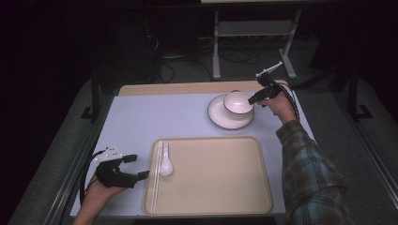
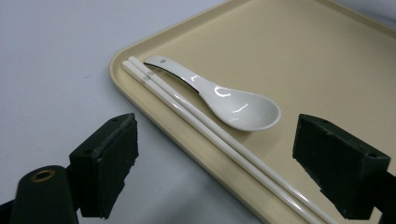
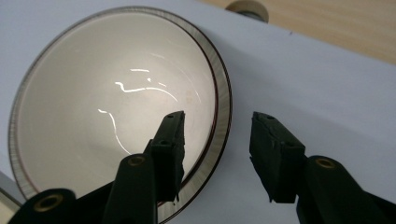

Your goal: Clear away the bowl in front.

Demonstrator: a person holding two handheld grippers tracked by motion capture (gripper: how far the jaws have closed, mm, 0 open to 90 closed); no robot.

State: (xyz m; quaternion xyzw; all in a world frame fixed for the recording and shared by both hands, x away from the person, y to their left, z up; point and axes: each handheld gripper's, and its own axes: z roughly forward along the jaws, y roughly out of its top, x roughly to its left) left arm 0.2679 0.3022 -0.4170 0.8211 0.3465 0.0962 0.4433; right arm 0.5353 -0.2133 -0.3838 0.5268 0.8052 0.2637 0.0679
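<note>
A white bowl (image 1: 238, 102) with a dark rim stands on a white plate (image 1: 220, 119) at the table's far right. My right gripper (image 1: 254, 100) is open astride the bowl's near-right rim. In the right gripper view one jaw is inside the bowl (image 3: 93, 107) and the other outside, with the right gripper (image 3: 218, 122) not closed on the rim. A beige tray (image 1: 220, 187) holds a white spoon (image 1: 165, 165) and white chopsticks (image 1: 156, 178) along its left edge. My left gripper (image 1: 140, 166) is open beside that edge, its jaws wide of the spoon (image 2: 233, 105) and chopsticks (image 2: 205, 126).
A pale blue mat (image 1: 155, 117) covers the table, with a wooden strip (image 1: 187, 87) along the far edge. A round cap (image 3: 247, 8) sits in the wood beyond the bowl. A metal stand (image 1: 253, 33) is on the floor behind.
</note>
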